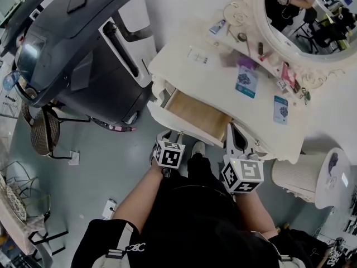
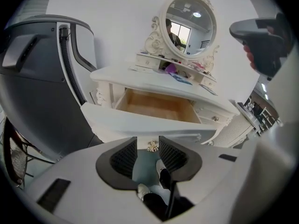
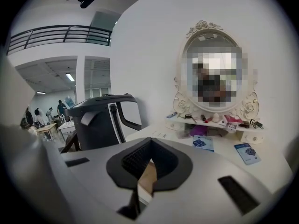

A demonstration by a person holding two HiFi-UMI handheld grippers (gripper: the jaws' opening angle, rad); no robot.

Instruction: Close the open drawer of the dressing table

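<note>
drawer [image 1: 198, 115] of the white dressing table [image 1: 223, 74] stands pulled out toward the person, its bare wooden inside showing from above in the head view. left gripper [image 1: 170, 135] is held just in front of the drawer's white front panel, near its middle. in the left gripper view that gripper [image 2: 148, 143] has its jaws apart with a narrow gap. the small metal knob [image 2: 152, 146] of the drawer front sits in that gap at the jaw tips, with space on both sides of it, so nothing is clamped. beyond the knob the open drawer [image 2: 154, 107] runs back under the tabletop.

right gripper [image 1: 233, 133] is at the drawer's right end, by the table's front edge; whether it touches the wood cannot be told. in the right gripper view its jaws [image 3: 151, 146] meet at the tips and hold nothing, and a strip of the drawer's wood shows below them.

two blue-printed booklets [image 1: 246, 81] [image 1: 280, 109] lie on the tabletop, and small items crowd the shelf under the oval mirror [image 1: 312, 15]. a large dark grey machine [image 1: 83, 43] stands just beside the table on the left, and a white ribbed basket [image 1: 301, 177] stands on the floor at the right.
</note>
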